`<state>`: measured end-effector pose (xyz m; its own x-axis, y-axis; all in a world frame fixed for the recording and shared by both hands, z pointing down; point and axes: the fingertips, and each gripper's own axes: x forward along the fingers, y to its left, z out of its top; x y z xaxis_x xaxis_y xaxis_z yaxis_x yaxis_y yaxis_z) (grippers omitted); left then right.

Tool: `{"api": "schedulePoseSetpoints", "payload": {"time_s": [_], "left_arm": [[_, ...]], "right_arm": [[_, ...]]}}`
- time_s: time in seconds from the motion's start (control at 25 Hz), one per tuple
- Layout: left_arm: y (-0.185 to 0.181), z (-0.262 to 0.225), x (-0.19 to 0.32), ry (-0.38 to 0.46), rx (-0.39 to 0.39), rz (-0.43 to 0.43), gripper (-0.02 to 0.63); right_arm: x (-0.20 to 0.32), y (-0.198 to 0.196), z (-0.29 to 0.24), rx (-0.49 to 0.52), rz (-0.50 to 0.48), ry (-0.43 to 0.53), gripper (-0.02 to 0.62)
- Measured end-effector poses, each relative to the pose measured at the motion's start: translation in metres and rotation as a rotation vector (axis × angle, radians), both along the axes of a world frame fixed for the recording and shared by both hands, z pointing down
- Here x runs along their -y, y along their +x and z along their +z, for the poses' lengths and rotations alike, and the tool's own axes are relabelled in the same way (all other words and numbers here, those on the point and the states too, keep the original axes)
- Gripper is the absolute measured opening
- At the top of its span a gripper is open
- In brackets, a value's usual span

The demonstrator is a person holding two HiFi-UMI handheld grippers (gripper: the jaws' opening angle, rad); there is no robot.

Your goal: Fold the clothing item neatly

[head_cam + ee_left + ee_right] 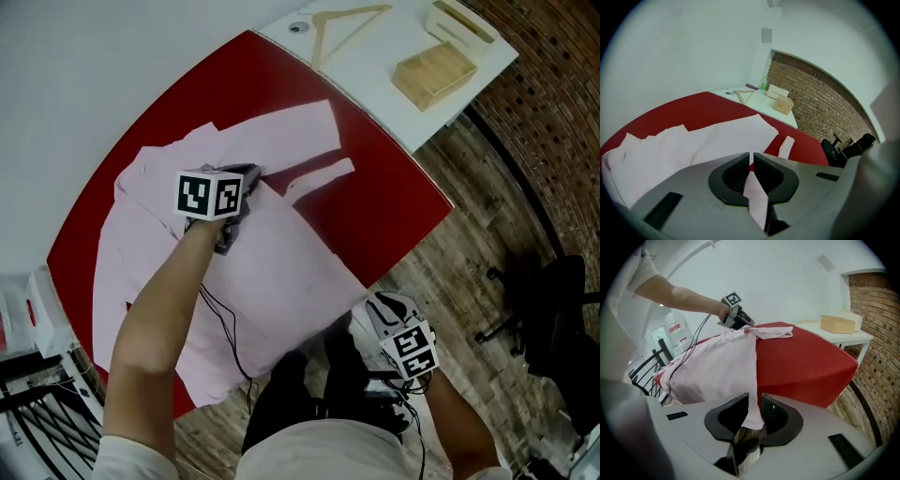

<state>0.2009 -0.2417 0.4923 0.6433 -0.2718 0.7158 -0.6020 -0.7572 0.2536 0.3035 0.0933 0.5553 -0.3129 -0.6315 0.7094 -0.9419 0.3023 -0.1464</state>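
Slipping of the hem (752, 414) is risked: jaws of right gripper (757, 405) stand slightly apart around it; left gripper (751, 161) is clamped on the pink shirt (281, 272).

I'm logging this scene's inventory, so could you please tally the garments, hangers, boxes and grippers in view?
Pale pink cloth shirt: 1
Triangular wooden clothes hanger: 1
Boxes: 2, a light wooden box and a cream box
Handheld two-jaw grippers: 2, left gripper and right gripper
Total: 6
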Motion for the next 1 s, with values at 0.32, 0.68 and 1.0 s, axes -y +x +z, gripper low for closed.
{"api": "schedulePoseSetpoints", "payload": {"time_s": [0.32,0.68,1.0], "left_arm": [[-0.104,0.008,0.001,0.006,0.068,-0.097,0.006],[-0.195,0.046,-0.032,-0.048,0.121,-0.227,0.006],[-0.213,0.068,-0.043,-0.119,0.092,-0.263,0.005]], "right_arm": [[0.049,-0.007,-0.045,-0.023,-0.075,0.086,0.064],[0.175,-0.086,-0.063,-0.133,-0.334,0.148,0.04],[0.282,-0.159,-0.029,-0.322,-0.503,0.117,0.023]]}}
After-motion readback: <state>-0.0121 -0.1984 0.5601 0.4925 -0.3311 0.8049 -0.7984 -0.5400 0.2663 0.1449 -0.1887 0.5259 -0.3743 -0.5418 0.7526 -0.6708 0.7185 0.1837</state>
